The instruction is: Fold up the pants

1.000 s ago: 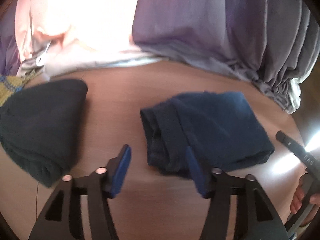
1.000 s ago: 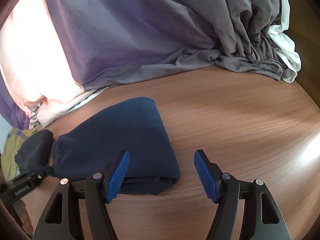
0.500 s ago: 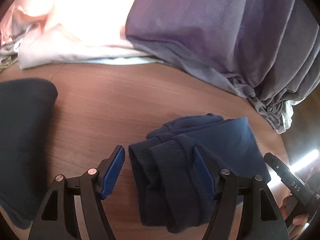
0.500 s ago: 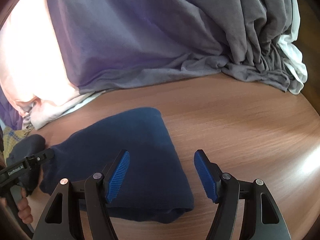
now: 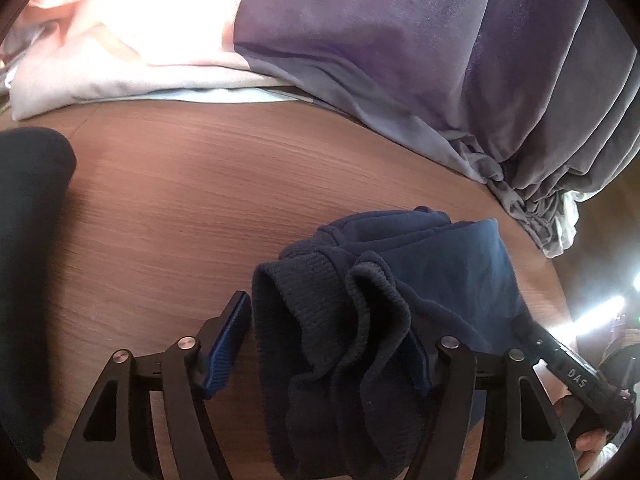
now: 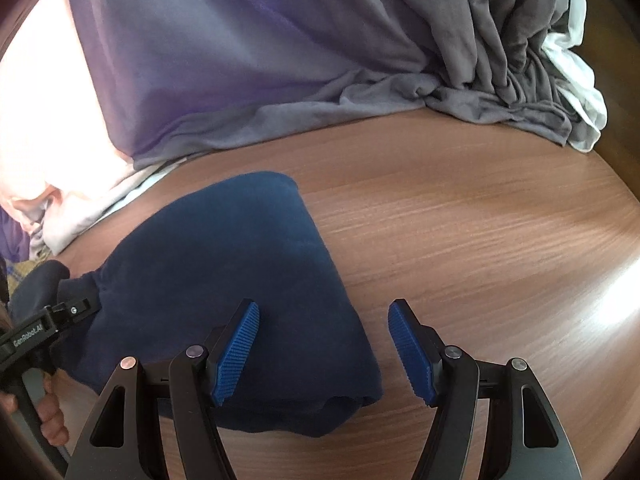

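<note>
A: Left gripper (image 5: 332, 344) sits spread wide around the ribbed cuff end of the navy pants (image 5: 360, 320), fabric bunched between the blue pads, nothing pinched yet

B: And the bundle itself lies folded on the wooden table (image 6: 460, 240), in front of the grey bedding (image 6: 280, 60)

A: Right gripper (image 6: 324, 352) hangs open too, one pad over the smooth folded edge, the other over bare wood, holding nothing

B: Straddling both ends, I'd judge, to lift or square the fold evenly
</note>
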The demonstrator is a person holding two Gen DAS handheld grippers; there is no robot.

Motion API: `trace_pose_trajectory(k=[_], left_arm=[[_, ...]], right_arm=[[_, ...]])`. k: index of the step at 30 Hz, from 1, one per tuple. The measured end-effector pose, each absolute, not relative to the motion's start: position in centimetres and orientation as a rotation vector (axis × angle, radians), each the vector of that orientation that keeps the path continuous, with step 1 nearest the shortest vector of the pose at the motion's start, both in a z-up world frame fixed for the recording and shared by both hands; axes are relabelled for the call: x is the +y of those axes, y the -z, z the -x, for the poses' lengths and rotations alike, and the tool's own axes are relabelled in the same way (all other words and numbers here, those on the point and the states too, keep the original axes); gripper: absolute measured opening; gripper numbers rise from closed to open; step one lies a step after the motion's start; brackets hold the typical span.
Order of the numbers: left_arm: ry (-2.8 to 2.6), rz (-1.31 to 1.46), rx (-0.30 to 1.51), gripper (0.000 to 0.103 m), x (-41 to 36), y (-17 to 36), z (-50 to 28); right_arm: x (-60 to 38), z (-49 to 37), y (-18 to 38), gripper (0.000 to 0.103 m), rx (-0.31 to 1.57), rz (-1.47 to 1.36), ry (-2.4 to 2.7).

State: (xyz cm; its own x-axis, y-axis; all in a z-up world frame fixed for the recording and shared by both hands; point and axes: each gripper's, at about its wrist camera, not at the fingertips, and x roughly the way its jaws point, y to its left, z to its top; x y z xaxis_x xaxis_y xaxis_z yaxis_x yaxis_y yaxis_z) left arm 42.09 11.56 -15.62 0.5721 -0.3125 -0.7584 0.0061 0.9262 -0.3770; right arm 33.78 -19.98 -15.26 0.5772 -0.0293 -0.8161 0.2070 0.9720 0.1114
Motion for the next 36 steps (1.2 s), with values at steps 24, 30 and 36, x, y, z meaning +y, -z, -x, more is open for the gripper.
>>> trace_pose_trajectory(k=[24, 30, 36], left_arm=[[0.205, 0.464, 0.884, 0.026, 9.5, 12.5, -40.0], [0.195, 0.418, 0.848, 0.026, 8.5, 9.6, -36.6], [0.176, 0.386, 0.823, 0.025, 8.1, 7.7, -32.8]], right_arm=[[-20.0, -32.1, 12.1, 0.024, 0.886, -0.205, 0.059], [-20.2, -29.8, 9.9, 0.023, 0.839, -0.200, 0.040], [-19.8, -27.1, 8.6, 0.023, 0.812, -0.186, -0.001]])
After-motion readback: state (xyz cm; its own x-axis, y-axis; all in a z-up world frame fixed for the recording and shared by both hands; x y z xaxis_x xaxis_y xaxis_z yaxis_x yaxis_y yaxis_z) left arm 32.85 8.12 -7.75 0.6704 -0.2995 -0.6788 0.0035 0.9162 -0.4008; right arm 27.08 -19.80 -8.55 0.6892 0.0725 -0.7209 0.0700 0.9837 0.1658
